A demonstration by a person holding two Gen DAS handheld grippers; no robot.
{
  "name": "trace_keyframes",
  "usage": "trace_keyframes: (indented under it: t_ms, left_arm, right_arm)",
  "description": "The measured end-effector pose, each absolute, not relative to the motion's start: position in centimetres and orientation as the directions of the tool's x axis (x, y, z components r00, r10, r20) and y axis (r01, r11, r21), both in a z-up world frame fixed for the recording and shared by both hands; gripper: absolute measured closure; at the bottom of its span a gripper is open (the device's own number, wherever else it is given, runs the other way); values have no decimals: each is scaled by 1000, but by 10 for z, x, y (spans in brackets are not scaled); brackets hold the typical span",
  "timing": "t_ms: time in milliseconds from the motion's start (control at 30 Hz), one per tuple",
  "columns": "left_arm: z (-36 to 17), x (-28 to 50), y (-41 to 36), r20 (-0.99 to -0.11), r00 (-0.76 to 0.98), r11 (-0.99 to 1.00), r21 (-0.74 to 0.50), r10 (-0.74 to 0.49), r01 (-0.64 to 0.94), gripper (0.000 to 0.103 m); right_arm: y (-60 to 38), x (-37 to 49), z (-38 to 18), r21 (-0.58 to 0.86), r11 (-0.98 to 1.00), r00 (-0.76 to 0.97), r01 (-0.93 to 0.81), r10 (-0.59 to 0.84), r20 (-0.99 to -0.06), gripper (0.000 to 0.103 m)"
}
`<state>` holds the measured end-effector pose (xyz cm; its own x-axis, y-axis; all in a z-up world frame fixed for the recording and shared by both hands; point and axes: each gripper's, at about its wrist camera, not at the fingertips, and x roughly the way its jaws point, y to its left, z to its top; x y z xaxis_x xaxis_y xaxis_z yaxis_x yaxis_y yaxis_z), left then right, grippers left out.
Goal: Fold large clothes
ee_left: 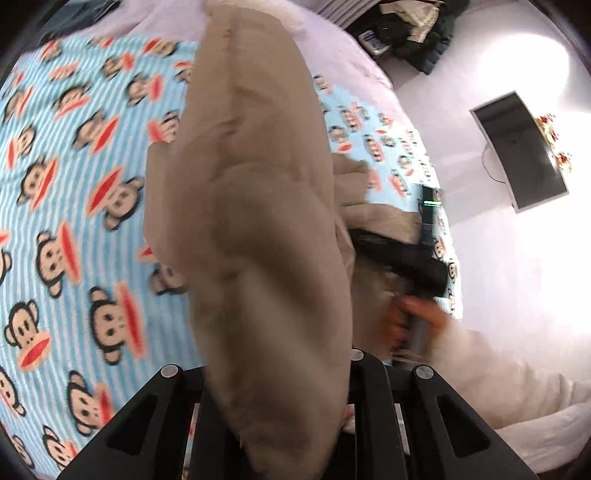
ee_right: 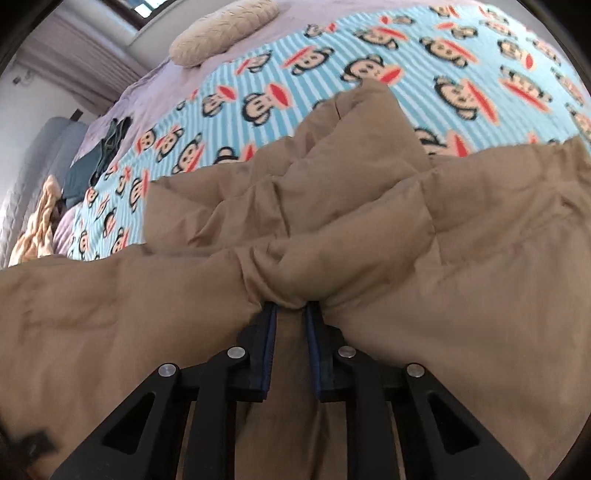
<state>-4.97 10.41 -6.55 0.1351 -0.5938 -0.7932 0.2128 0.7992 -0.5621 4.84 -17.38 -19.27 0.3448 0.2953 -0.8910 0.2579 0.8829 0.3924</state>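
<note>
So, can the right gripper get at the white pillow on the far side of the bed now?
Probably not: the right gripper is shut on the tan jacket, and the pillow lies far beyond.

You will find no readable text, label, brand or number anywhere here (the blanket (ee_right: 369,48) carries only a repeated cartoon monkey-face print on blue and white stripes, with no lettering you could make out).
</note>
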Motion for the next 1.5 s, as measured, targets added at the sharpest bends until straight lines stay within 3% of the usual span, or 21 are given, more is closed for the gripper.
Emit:
trace_keyframes:
  t_ms: [167,333,533,800,867,900,933,967,1000,1033,1100,1333,1500]
  left_arm:
    - [-43,-50,46,-783,129,782,-565,-609,262,83]
    - [-32,-50,-7,-781,83,758,-567,-619,323,83]
    - [-27,-50,-37,-796,54,759,-550,-603,349,83]
    - [-37,-45,-109,-795,-51,707,-565,-604,425,83]
    - [-52,-41,-132,-771,-114,666,-606,-627,435,77]
    - [-60,-39,-142,-756,-141,646,-627,-639,436,70]
    - [-70,-36,-154,-728,-182,611,-663,-661,432,56]
    - [-76,-35,-162,-704,-207,586,-691,-680,424,51]
    - [-83,-33,-168,-687,-222,573,-710,-692,410,47]
    - [-92,-30,-175,-670,-242,562,-729,-701,391,47]
    - [-105,-25,-188,-656,-267,553,-746,-706,372,47]
    - [-111,-23,-216,-684,-257,574,-720,-683,389,47]
    - [-95,-22,-224,-706,-230,578,-690,-670,436,47]
  right_arm:
    - [-186,61,-224,464,839,319,284,373,-871,92]
    - [-203,48,-207,508,808,293,298,429,-855,92]
    - [-232,-44,-169,601,745,314,290,519,-795,92]
    - [-281,-130,-154,604,692,384,396,473,-793,87]
    - [-292,-137,-154,604,684,396,410,463,-793,87]
    - [-297,-140,-154,602,683,396,415,460,-795,87]
    - [-302,-144,-154,599,683,396,418,456,-797,87]
    - [-305,-147,-153,594,687,395,419,451,-801,85]
    - [-306,-148,-152,588,691,393,421,445,-805,74]
    - [-308,-152,-149,578,698,392,422,434,-811,52]
    - [-310,-163,-136,571,718,418,397,412,-810,27]
    - [-289,-178,-88,607,764,479,219,458,-749,22]
    - [-262,-156,-95,564,806,459,177,440,-772,22]
